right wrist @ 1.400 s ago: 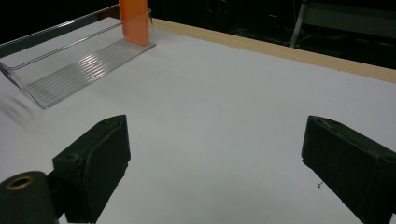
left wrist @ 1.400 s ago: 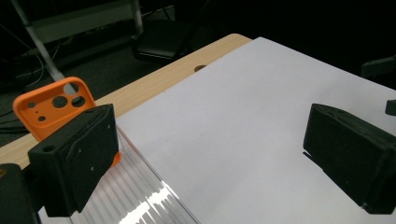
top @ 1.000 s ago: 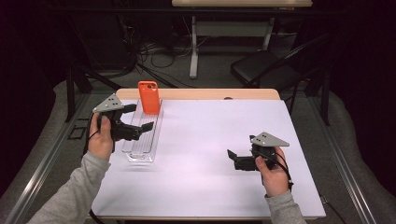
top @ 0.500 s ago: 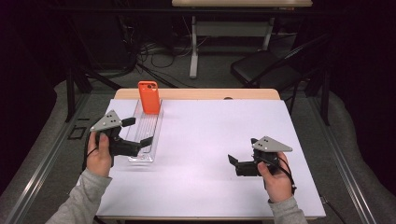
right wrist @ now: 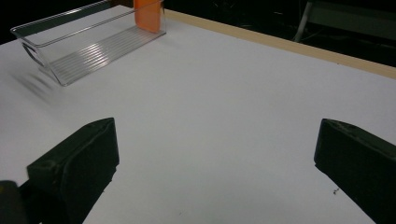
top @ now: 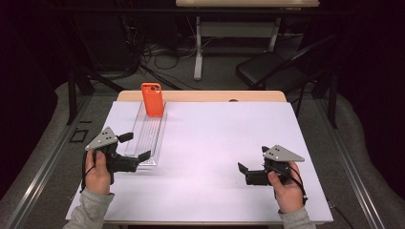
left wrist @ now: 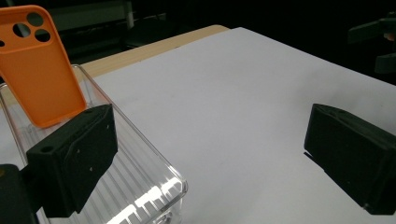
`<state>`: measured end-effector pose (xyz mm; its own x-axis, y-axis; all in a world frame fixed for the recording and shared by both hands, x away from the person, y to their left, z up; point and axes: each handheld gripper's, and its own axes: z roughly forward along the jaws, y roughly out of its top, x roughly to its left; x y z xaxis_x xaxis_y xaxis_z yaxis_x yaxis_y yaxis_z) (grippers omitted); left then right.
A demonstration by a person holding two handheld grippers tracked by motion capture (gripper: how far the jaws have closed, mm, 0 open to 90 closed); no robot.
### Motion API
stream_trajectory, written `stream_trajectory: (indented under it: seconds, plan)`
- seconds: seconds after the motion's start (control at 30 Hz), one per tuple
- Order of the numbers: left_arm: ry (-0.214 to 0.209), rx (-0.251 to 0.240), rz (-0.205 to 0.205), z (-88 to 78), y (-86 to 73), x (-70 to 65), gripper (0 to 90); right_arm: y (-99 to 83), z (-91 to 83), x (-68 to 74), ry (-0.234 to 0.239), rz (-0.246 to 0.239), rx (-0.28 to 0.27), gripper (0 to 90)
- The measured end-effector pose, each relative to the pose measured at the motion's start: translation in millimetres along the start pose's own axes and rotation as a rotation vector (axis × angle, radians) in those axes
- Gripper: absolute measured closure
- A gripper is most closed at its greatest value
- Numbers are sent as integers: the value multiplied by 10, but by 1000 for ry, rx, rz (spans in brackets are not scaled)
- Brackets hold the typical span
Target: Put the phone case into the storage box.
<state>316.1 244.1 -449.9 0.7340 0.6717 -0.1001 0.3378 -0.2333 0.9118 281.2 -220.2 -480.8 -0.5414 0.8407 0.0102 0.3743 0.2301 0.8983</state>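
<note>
Your phone case [top: 153, 99] was orange, your tray [top: 144, 138] clear with a ribbed floor, your table sheet [top: 215, 143] white, both your grippers' jaws black, wood edge [top: 200, 96] tan.

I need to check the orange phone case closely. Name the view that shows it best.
The left gripper view: the orange phone case is large, camera holes sharp, leaning in the clear tray. The high view shows it small; the right gripper view crops it.

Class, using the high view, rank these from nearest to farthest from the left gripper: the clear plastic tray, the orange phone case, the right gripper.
1. Clear plastic tray, right at its jaws.
2. Orange phone case, upright at the tray's far end.
3. Right gripper, across the table.
</note>
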Motion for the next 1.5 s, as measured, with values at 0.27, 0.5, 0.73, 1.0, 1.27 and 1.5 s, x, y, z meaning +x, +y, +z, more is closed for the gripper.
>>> stream_trajectory:
  seconds: [0.27,0.5,0.73,1.0,1.27,1.5]
  plan:
    - [8,-17,-19,-54,-142,21,30,-63,-28,-17,-1,9,-1,0]
    - [18,-32,-42,-76,-249,54,33,-131,-29,-38,-12,15,11,0]
    - [27,-27,-40,-80,-312,68,33,-175,-3,-31,-28,11,18,0]
    - [40,-32,-56,-85,-429,103,35,-217,-6,-59,-50,19,10,0]
    - [59,-32,-51,-78,-512,145,35,-264,-1,-82,-63,21,-2,0]
    - [59,-43,-28,-90,-541,160,35,-309,9,-109,-71,23,6,0]
